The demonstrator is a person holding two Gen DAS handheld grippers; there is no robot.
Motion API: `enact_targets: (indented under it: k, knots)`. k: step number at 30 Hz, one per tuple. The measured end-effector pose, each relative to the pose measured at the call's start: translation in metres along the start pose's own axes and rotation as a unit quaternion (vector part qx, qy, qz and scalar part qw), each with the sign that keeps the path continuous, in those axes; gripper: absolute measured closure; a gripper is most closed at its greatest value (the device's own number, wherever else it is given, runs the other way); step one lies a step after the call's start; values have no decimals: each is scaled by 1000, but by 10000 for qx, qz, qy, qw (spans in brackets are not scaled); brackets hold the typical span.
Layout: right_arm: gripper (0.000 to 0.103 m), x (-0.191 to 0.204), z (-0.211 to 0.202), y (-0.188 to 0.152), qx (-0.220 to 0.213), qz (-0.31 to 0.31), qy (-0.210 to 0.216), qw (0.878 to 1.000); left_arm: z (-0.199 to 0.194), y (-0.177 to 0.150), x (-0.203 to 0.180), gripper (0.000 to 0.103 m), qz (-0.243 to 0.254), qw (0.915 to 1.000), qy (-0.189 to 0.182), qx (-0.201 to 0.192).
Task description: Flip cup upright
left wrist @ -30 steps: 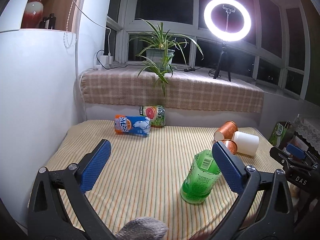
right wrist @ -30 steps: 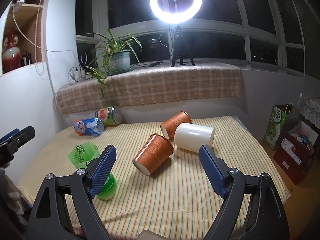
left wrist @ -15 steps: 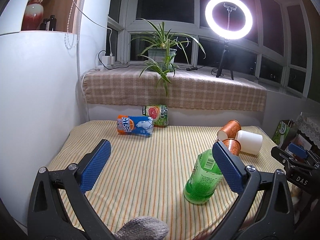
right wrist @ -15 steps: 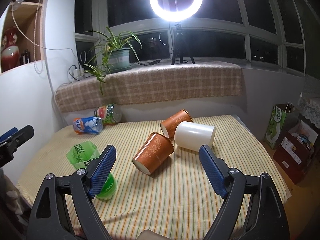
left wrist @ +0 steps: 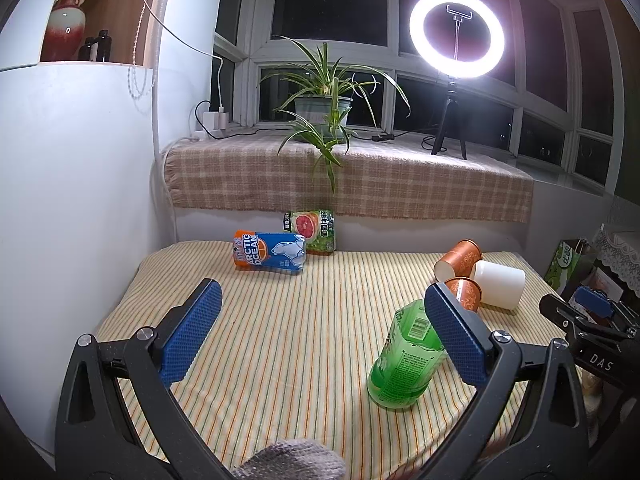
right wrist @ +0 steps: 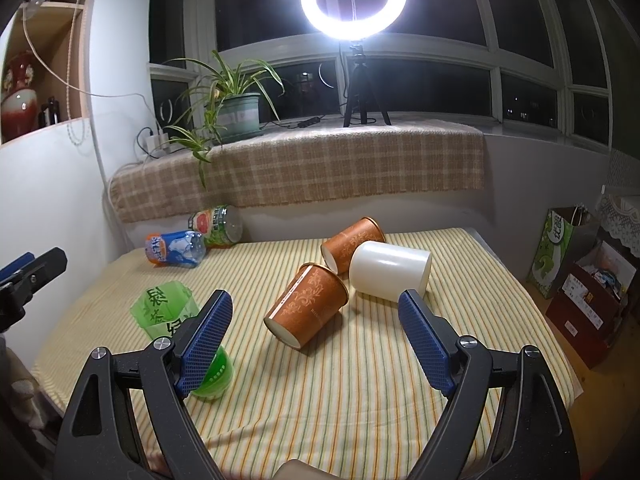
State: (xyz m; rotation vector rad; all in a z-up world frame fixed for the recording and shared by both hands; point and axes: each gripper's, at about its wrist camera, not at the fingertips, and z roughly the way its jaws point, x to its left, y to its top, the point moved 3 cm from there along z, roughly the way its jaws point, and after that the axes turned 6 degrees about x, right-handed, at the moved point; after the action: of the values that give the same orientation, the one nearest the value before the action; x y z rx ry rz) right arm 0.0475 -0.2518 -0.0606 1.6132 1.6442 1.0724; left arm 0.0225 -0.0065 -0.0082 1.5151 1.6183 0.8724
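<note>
with both sets of tongs spread wide and pinching nothing, you are hovering over the striped counter (right wrist: 360,392). your right tongs (right wrist: 316,334) frame the nearest brown cup (right wrist: 308,304), which lies on its side between the two blue pads, a little beyond their tips, its open mouth tipped toward you. just past it a second brown cup (right wrist: 352,242) also lies on its side, and the white cup (right wrist: 390,272) lies down against it, beyond your right pad. your left pad sits in front of the green bottle (right wrist: 170,312), which is tilted over on the counter. farther out to the left of those tongs, a blue bottle (right wrist: 174,248) and a grapefruit-label bottle (right wrist: 216,222) lie at the back edge.

from your left tongs (left wrist: 320,328), the same green bottle (left wrist: 404,360) leans just inside the right pad; you cannot tell whether pad and bottle touch. beyond that pad the near brown cup (left wrist: 464,290) peeks out, with the white cup (left wrist: 500,284) beside it and the far brown cup (left wrist: 460,258) behind. the blue bottle (left wrist: 270,254) lies ahead, between the pads and well beyond them. your right tongs (left wrist: 588,320) show at the far right edge. a potted plant (left wrist: 324,108) and a lit ring light (left wrist: 456,34) stand on the ledge behind.
</note>
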Motion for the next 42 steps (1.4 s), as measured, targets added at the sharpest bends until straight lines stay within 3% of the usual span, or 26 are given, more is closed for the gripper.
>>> enact_targets:
  k: [42]
  knots:
    - [18,0,11,-6,279,5,34,9996,1,0,0,0,3,10000,6,6]
